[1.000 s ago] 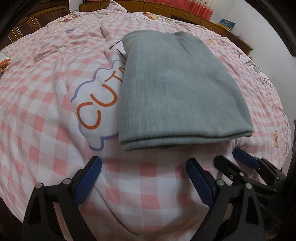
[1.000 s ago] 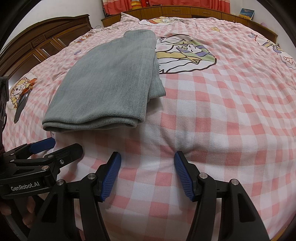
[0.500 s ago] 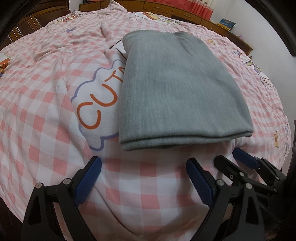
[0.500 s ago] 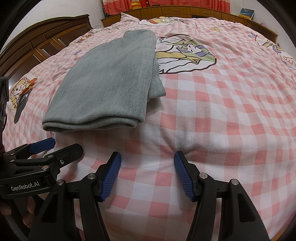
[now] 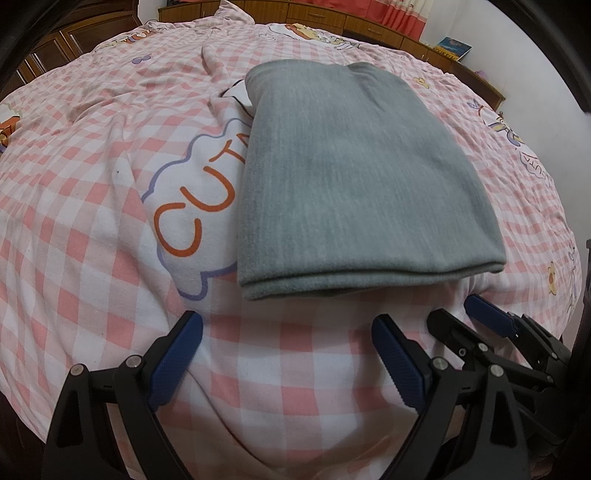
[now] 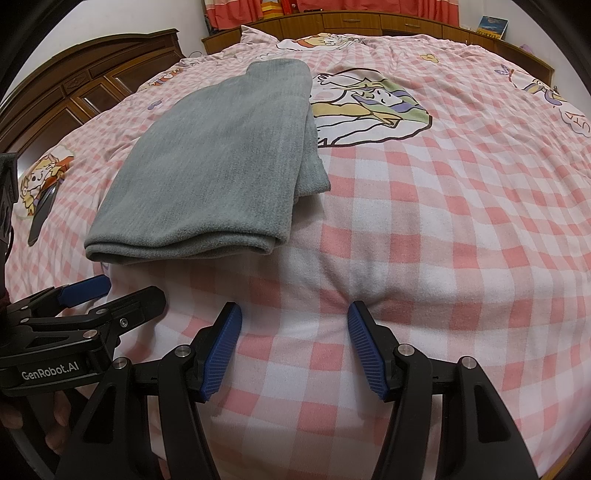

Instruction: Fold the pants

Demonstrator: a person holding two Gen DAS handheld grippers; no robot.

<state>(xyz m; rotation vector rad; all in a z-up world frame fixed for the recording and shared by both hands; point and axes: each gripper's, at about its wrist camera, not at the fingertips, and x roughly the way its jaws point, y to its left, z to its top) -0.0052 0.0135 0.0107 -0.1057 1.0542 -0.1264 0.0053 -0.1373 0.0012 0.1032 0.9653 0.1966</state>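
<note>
The folded grey pants (image 5: 354, 192) are covering part of the quilt's orange lettering (image 5: 199, 210), leaving the word unreadable.

Bed (image 6: 461, 229), large, under pink-and-white checked cover with cartoon prints and orange lettering; dark carved wooden wardrobe (image 6: 74, 96) at left; low wooden cabinet run (image 6: 369, 20) along far wall; red-orange curtains (image 6: 258, 9) above; book (image 6: 493, 26) on cabinet top; white walls (image 5: 532, 70); even indoor light.
</note>
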